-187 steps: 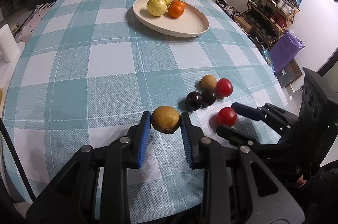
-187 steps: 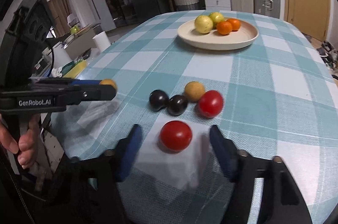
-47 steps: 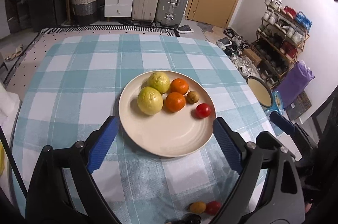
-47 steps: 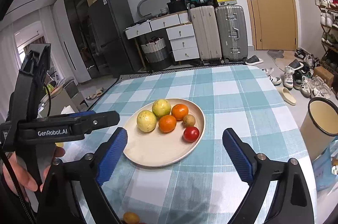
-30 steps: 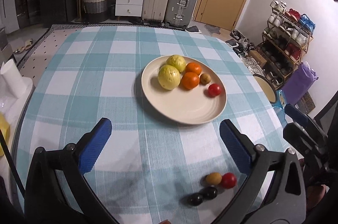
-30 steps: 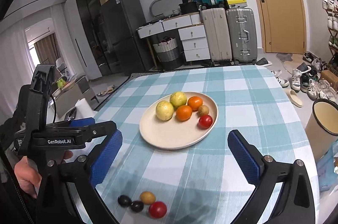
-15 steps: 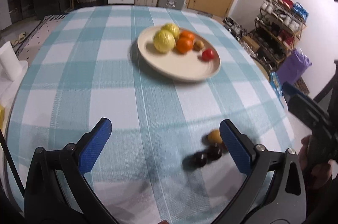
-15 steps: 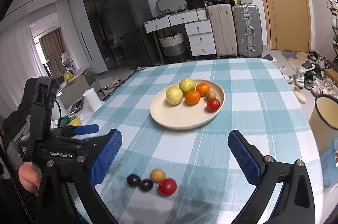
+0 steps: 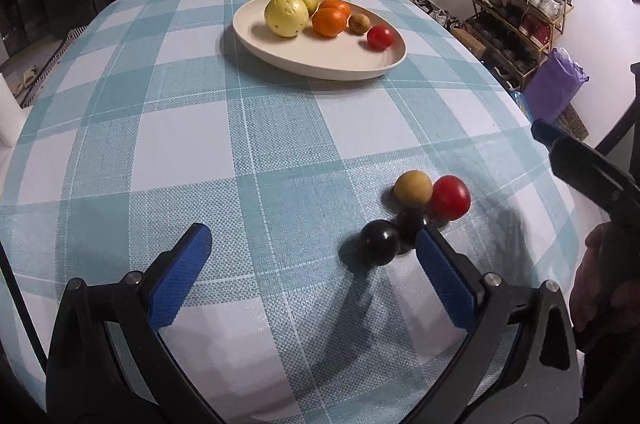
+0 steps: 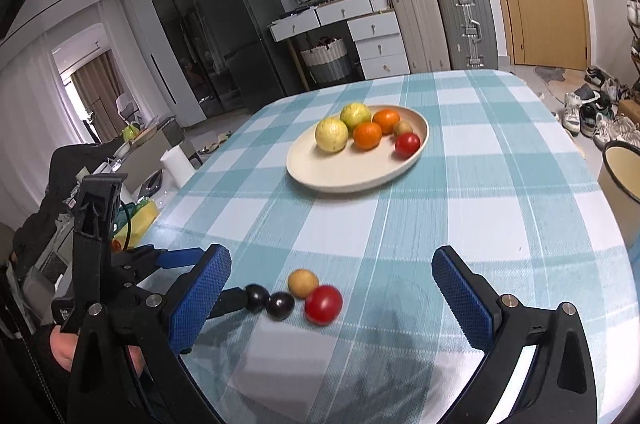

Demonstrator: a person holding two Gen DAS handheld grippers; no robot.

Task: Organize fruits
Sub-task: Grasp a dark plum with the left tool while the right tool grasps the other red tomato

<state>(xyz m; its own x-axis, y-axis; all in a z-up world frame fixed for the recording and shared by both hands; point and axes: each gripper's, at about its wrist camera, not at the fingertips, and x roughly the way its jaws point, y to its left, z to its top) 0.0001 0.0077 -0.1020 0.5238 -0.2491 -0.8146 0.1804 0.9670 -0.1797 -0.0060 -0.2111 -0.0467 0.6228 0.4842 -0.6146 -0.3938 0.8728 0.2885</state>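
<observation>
On the tablecloth [image 9: 192,127] we see our left gripper [image 9: 310,248] spread wide beside a dark plum [image 9: 379,242]; our right gripper [image 10: 330,276] gapes, empty, above the tomato [image 10: 323,304].

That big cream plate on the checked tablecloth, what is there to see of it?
The plate is a wide, shallow oval dish, cream-coloured with a smooth matte look, lying flat on the far half of the blue-and-white checked tablecloth. Along its far side it holds two yellow-green fruits, two oranges, a small brown fruit and a red tomato; the near half is bare. No tongs touch it.
</observation>
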